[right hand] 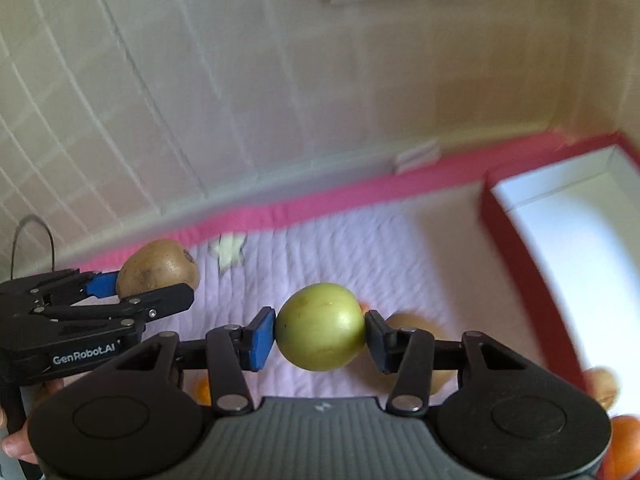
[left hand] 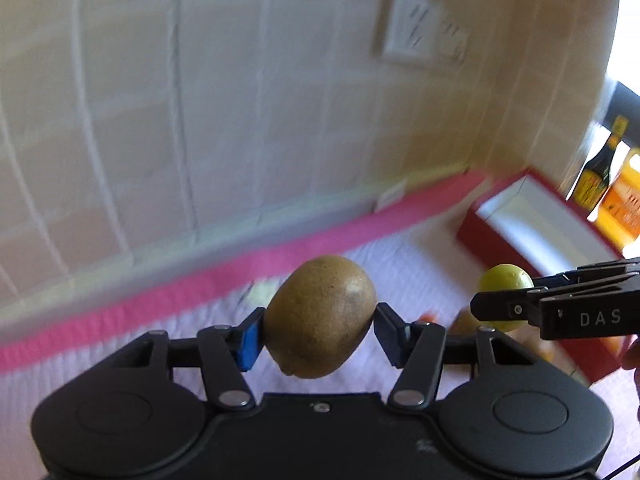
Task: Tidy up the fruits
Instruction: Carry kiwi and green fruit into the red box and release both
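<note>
Above the quilt (right hand: 360,248) | left gripper (left hand: 319,330) clamps kiwi (left hand: 320,316); right gripper (right hand: 320,338) clamps green fruit (right hand: 320,326) | step: carrying | next: likely lowering both into box (right hand: 580,232), far right

Cream tiled wall (left hand: 248,92) all across the back, with a white socket plate (left hand: 420,32) up high. Pale lilac quilted cloth (right hand: 340,248) over the surface, hot pink border (left hand: 224,276) along the far edge. Bright daylight from far right.
</note>
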`<state>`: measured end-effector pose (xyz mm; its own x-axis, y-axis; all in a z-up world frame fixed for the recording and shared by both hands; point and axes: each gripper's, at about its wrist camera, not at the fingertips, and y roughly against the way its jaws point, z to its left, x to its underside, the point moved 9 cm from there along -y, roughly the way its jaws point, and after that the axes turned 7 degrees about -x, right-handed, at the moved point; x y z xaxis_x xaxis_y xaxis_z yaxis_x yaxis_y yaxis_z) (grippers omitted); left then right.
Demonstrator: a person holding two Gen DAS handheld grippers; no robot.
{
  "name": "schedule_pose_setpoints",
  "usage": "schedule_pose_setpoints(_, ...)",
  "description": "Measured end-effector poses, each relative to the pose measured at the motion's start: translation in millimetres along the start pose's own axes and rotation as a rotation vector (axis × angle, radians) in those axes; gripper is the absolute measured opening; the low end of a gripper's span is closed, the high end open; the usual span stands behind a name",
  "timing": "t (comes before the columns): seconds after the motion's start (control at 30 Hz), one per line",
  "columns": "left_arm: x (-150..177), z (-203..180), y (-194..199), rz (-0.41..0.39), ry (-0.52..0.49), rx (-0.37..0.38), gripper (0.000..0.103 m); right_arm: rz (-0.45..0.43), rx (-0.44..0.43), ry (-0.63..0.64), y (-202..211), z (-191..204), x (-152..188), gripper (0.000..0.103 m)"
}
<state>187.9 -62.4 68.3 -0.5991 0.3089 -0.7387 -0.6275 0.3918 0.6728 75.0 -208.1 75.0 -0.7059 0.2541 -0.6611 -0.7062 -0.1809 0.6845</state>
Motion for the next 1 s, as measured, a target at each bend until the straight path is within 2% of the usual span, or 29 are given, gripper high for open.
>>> schedule_pose_setpoints(0.1, -32, -26, 18, -0.076, -0.016, 0.029, 0.069, -0.091, 0.031, -0.002, 38, -18, -23, 0.051)
schedule_pose_setpoints(0.2, -66, -63, 32, -0.144, -0.039, 0.102, 0.069, -0.179, 0.081, -0.019, 74, -43, -42, 0.051)
schedule_pose_setpoints(0.33, -100, -119, 36, -0.172, -0.075, 0.215, 0.069, -0.268, 0.155, -0.059, 116, -85, -57, 0.051)
schedule_pose_setpoints(0.47, -116, -180, 22, -0.155, -0.133, 0.306, 0.069, -0.305, 0.245, -0.119, 142, -135, -57, 0.051)
schedule_pose_setpoints(0.57, -109, -222, -3, -0.087, -0.164, 0.360, 0.069, -0.301, 0.292, -0.187, 151, -172, -47, 0.051)
schedule_pose_setpoints(0.7, -77, -264, -39, 0.022, -0.206, 0.404, 0.069, -0.253, 0.332, -0.288, 144, -216, -18, 0.051)
schedule_pose_setpoints(0.8, -46, -283, -63, 0.113, -0.268, 0.399, 0.069, -0.215, 0.345, -0.342, 134, -236, 2, 0.051)
schedule_pose_setpoints(1.0, -18, -302, -91, 0.177, -0.307, 0.400, 0.069, -0.124, 0.370, -0.400, 107, -254, 35, 0.051)
